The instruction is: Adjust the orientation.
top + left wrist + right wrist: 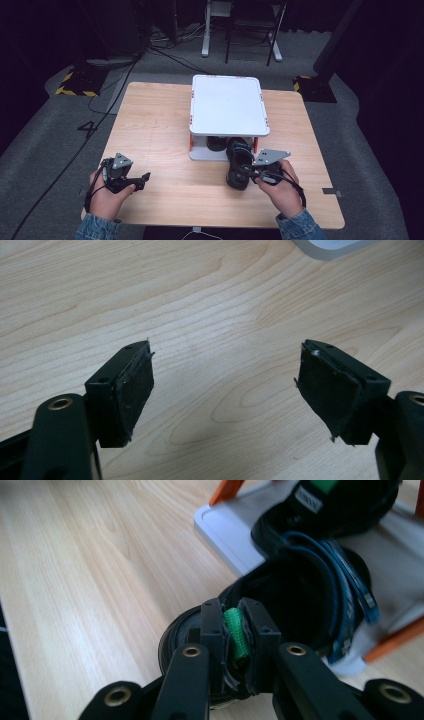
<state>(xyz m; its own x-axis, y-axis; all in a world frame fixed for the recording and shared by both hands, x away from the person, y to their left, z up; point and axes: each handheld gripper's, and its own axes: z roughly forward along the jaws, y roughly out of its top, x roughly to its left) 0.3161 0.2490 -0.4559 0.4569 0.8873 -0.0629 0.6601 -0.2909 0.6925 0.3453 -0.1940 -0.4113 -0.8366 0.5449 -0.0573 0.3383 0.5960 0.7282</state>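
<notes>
A black shoe (236, 167) with blue laces lies on the wooden table (160, 125), its toe on the lower board of a white shelf (227, 105). My right gripper (248, 173) holds it at the heel. In the right gripper view the jaws (232, 616) are shut on the green heel loop (236, 635) of that shoe (300, 595). A second black shoe (345, 505) sits farther in on the shelf's lower board (225, 525), also seen under the top board (216, 143). My left gripper (145, 177) rests low at the front left, open (225, 385) with bare wood between its pads.
The shelf has orange posts (227, 490) and a white top board covering most of the lower level. Its corner (330, 246) shows beyond the left gripper. Dark floor, cables and chair legs (250, 35) lie beyond the table's far edge.
</notes>
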